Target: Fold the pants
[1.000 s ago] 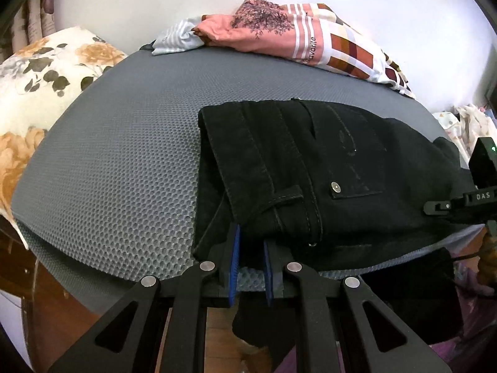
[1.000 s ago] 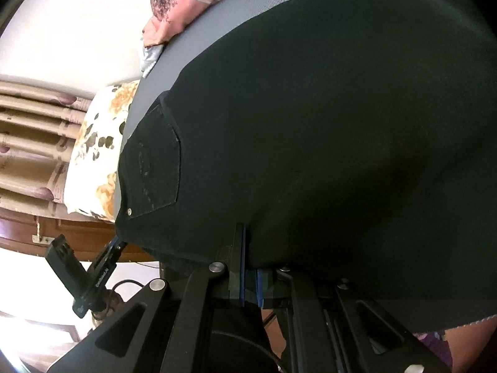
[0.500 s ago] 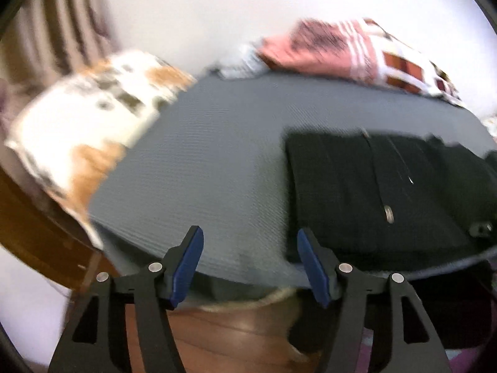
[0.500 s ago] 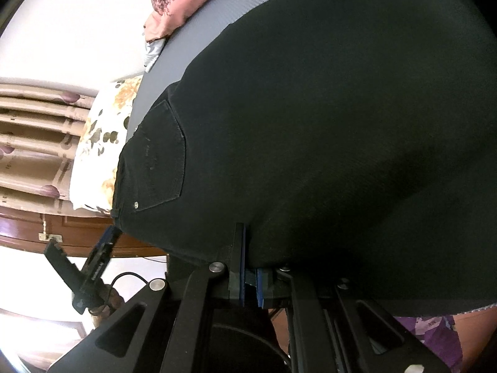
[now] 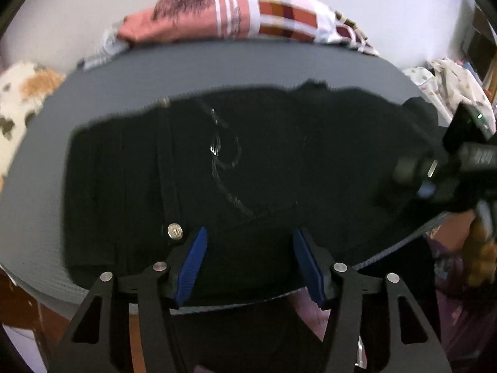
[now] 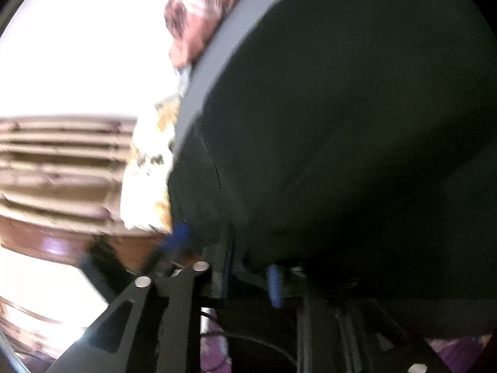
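The black pants [image 5: 248, 171] lie flat on my gray table [image 5: 217, 65], near its front edge. My left gripper [image 5: 250, 259] hangs spread wide over their near hem, holding nothing. My right gripper [image 6: 248, 275] is blurred; its fingers seem slightly parted around the cloth edge, though I cannot tell for sure.

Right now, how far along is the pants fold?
Partly done: the black pants lie flattened on the grey mat, though part hangs over its near edge. In hand: the left gripper is open over the pants; the right gripper looks parted at their edge. Left: the final fold.
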A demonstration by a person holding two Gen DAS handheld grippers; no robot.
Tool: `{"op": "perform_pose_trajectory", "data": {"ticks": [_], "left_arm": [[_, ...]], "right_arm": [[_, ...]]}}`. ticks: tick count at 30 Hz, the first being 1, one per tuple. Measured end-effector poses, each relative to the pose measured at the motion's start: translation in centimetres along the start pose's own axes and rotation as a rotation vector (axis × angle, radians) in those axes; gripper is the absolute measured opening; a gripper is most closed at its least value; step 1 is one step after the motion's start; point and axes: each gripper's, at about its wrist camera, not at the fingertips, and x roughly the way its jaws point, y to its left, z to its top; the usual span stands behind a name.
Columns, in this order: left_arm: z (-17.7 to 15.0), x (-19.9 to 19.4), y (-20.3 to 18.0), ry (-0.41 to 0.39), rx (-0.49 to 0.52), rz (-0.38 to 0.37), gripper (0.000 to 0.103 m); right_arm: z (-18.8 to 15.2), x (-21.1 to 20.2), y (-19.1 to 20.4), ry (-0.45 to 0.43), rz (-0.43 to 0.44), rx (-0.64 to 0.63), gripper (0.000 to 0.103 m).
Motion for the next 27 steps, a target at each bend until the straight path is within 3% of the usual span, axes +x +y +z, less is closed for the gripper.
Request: {"op": "perform_pose_trajectory", "data": {"ticks": [5,10,14,18,20,22,23,27], "left_arm": [[-0.4,-0.3,0.1,-0.016,-0.009,0.003,0.059],[-0.3,-0.3,-0.3,-0.007,-0.01,0.017,0.059],[-0.2,-0.1,-0.8,-0.008,0.001,0.032,0.059],[0.0,0.0,-0.8,-0.004,-0.004,0.03,0.059],[0.0,0.0,-1.0,-0.004,0.0,0.036,0.059],[0.0,0.0,-1.1,-0.003,0.004,0.038,0.059],[0.0,0.1,-1.1,-0.003,0.0,0.039,0.059],[0.1,0.1,-1.1,-0.005,0.004,0.041,0.059]], "right_arm": [[3.9,-5.1,-3.0,-0.181,0.158,0.091,0.03],[8.1,-13.2,-7.7,-0.49,0.232,0.235,0.031],[10.1,-20.2,-9.8,-0.705,0.219,0.266,0.033],[9.6,-26.9,-10.2,-0.884,0.238,0.251,0.034],[8.8,-29.4,-10.1,-0.915,0.24,0.225,0.035],[7.7,-30.7,-10.6,-0.914,0.229,0.239,0.043],[7.4,-30.9,-10.8,-0.89,0.178,0.248,0.049],[5.9,-28.4,-11.4,-0.738,-0.023,0.246,0.05]]}}
